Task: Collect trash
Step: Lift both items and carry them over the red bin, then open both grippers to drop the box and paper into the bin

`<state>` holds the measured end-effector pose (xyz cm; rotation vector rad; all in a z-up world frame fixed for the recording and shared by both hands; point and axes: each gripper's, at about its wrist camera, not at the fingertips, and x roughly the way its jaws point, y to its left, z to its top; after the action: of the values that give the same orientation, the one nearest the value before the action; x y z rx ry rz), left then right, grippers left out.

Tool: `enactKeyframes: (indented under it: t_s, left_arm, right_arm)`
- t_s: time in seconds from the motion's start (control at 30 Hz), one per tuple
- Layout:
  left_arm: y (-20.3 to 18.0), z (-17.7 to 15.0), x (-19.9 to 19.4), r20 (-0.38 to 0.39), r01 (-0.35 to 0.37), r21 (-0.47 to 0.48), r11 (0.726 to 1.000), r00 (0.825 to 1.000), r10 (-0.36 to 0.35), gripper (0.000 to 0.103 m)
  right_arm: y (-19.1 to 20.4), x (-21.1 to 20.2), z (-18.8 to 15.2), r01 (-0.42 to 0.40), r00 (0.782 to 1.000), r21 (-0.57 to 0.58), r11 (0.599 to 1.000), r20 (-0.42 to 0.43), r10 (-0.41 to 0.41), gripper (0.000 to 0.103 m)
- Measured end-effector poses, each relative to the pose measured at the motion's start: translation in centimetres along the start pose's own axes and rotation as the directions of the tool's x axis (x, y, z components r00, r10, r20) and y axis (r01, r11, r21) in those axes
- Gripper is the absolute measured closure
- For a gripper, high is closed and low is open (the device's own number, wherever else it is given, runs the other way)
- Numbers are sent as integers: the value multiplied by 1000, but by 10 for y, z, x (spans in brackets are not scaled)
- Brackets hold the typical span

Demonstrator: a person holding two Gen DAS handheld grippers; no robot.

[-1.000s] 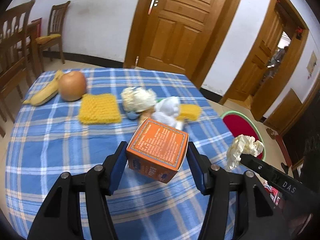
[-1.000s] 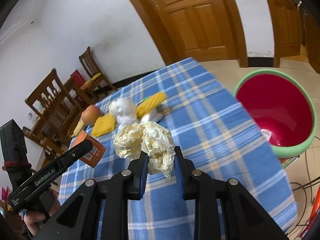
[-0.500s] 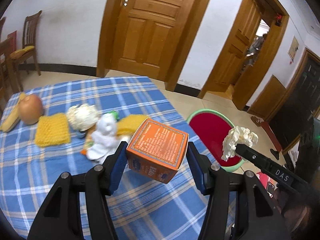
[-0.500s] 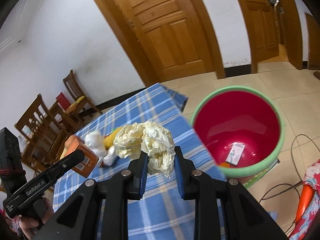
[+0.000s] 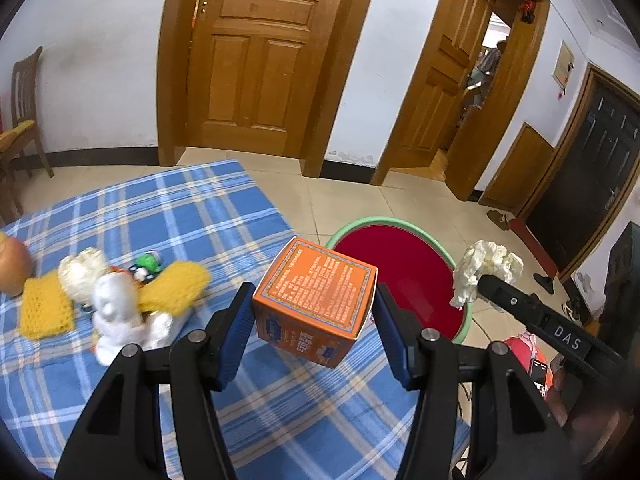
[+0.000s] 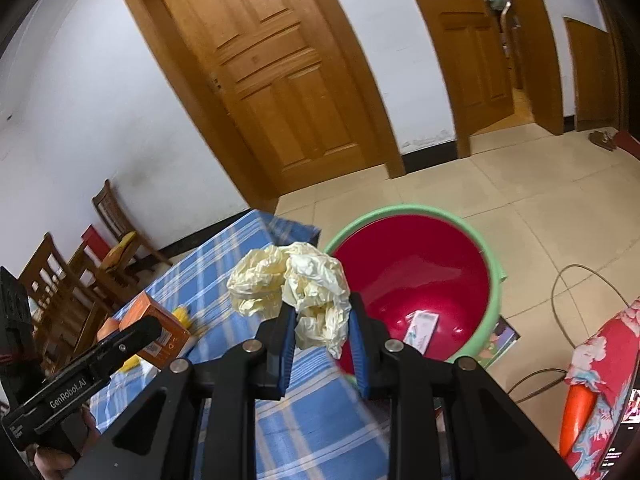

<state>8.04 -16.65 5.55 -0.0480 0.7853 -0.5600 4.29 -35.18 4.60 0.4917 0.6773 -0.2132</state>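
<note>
A blue plaid tablecloth covers the table; the red bin stands on the tiled floor beside it, below wooden doors. The left gripper, held above the table edge near the bin, clamps the orange box. The right gripper, beside the bin rim, pinches the crumpled paper.

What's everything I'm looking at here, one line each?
Box: one, orange, held above the table edge.
Crumpled paper: one, pale yellow, held near the basin.
Basin: one, red with a green rim, on the floor; a small packet inside.
Tablecloth: one, blue plaid.
Knitted pads: two, yellow, on the table.
White figure: one, on the table.
Left gripper: jaws on the box.
Right gripper: jaws on the paper.
</note>
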Motion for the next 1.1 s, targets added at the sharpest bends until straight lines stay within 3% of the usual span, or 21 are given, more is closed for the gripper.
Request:
enactKeyframes:
  t_s: [0.83, 1.0, 1.1]
  left_arm:
    - [-68, 5, 105, -121, 51, 153, 987, 992, -32, 44]
    - [-74, 4, 111, -120, 32, 184, 982, 993, -10, 33]
    - [-75, 4, 110, -117, 29, 188, 982, 993, -7, 33]
  right_arm:
    - [-61, 15, 11, 96, 995, 85, 992, -8, -96, 76]
    - [-68, 19, 11, 107, 994, 99, 989, -23, -105, 76]
    - [-70, 21, 11, 110, 994, 104, 988, -25, -108, 76]
